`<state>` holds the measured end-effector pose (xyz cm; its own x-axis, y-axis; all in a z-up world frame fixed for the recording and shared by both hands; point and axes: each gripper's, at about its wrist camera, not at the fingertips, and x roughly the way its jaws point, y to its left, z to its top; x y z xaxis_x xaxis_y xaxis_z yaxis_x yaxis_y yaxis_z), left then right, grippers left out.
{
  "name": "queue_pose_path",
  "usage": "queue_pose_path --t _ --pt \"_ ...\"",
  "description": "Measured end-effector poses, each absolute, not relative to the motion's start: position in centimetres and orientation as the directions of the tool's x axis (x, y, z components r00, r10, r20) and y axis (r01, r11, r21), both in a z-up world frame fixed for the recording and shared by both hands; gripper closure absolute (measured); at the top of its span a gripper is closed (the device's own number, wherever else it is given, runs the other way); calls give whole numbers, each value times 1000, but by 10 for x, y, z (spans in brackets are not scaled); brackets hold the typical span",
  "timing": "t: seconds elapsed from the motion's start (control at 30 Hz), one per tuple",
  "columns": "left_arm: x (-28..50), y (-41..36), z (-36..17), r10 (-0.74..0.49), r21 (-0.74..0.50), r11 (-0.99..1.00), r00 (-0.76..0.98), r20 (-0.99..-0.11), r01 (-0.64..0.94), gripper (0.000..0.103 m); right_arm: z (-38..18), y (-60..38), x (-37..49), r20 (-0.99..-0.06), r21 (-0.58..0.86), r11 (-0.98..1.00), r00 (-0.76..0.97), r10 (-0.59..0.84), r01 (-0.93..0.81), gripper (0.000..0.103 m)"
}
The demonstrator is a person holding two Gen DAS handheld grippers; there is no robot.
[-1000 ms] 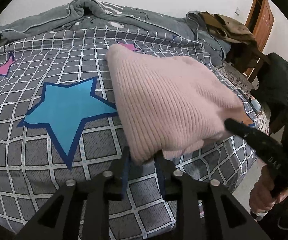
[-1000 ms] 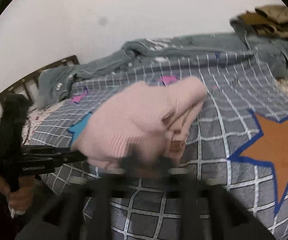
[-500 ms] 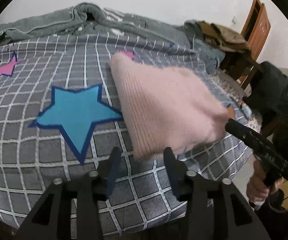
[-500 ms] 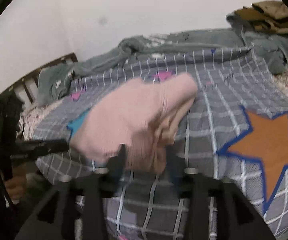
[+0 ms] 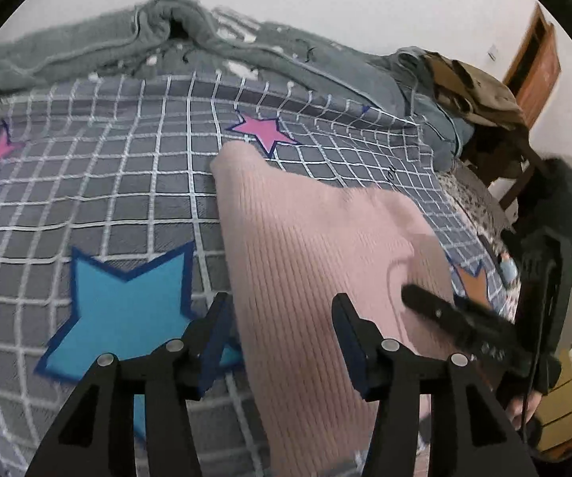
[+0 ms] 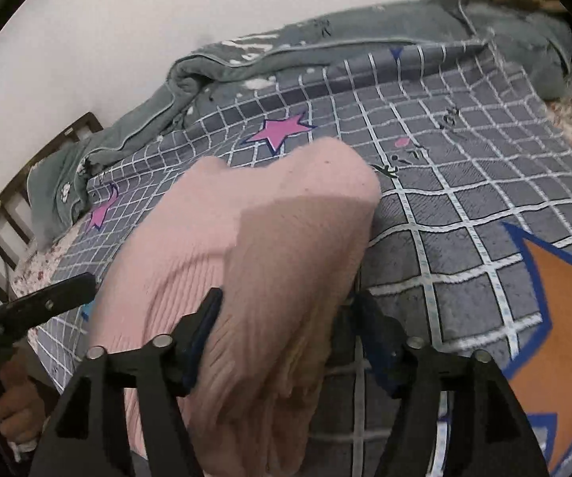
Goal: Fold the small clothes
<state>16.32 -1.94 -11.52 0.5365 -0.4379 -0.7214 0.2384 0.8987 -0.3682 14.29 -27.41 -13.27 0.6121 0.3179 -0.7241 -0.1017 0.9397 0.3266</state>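
A pink ribbed knit garment [image 5: 310, 262] lies folded on the grey checked bedspread [image 5: 135, 183]. My left gripper [image 5: 282, 316] hangs over the garment's near left part. Its jaws are opening, with the knit between them and the pads not pressing on it. In the right wrist view the same garment [image 6: 270, 230] bulges up between the fingers of my right gripper [image 6: 286, 304], whose jaws are also opening. The right gripper's black finger [image 5: 449, 316] shows at the garment's right side in the left wrist view. The left gripper [image 6: 47, 302] shows at the left of the right wrist view.
A bunched grey blanket [image 5: 174, 35] runs along the bed's far side by the wall. A pile of brown clothes [image 5: 468, 91] sits at the far right beside a wooden door [image 5: 536, 67]. A wooden bed frame [image 6: 28, 183] stands at one end. A person's hand [image 6: 12, 405] holds the left gripper's handle.
Both grippers were shut on the garment's near edge. Their jaws have since parted and let it go, and both have moved forward over the pink knit.
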Motion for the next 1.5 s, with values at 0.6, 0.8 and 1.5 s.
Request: queue_pose_path --t 0.6,0.8,1.5 --pt "225 -31 -147 -474 -427 879 473 -743 211 60 -151 -274 201 -742 414 901 525 417 -130 46" --pt "220 -30 -124 -449 -375 893 544 -709 249 76 -127 -263 192 -689 381 904 594 416 -192 73" --pt "235 42 -141 -481 -474 866 527 -701 160 67 -132 -244 225 -762 335 920 517 391 -203 59"
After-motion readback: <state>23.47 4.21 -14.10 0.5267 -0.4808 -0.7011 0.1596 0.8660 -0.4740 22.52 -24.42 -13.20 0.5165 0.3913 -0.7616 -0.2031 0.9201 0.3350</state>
